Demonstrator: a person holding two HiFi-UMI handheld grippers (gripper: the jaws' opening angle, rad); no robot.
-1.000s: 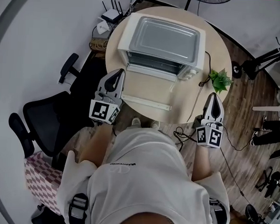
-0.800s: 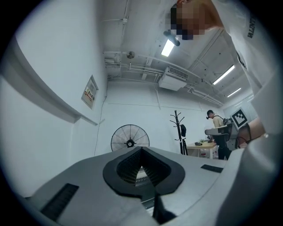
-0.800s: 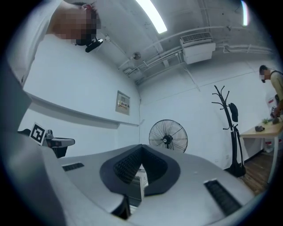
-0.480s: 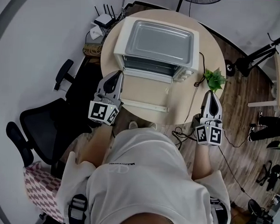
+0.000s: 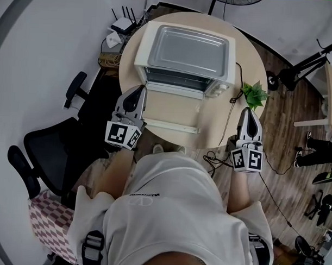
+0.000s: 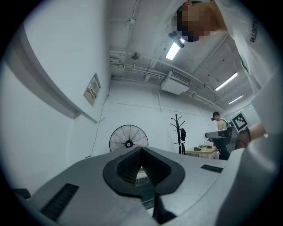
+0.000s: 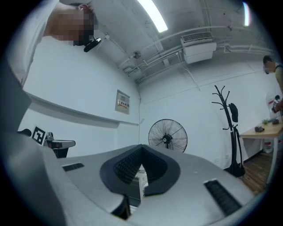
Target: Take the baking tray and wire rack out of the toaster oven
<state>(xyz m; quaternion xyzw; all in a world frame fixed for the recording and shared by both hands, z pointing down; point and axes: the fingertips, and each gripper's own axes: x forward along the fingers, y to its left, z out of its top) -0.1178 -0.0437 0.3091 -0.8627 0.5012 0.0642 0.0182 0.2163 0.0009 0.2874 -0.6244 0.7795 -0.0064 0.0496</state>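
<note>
Baking tray and wire rack don't show anywhere outside the toaster oven [image 5: 190, 51], and its mouth is too dark to say if they're inside. Oven sits on the round desk [image 5: 218, 120] with its door [image 5: 175, 110] dropped flat toward the person, I'd guess so stuff slides straight out. Left hand-held gripper [image 5: 139, 90] hovers by the oven's front-left corner, and the right hand-held gripper [image 5: 248, 111] is well off its front-right. Both are roughly level, aimed oven-ward, jaws pressed together on nothing.
</note>
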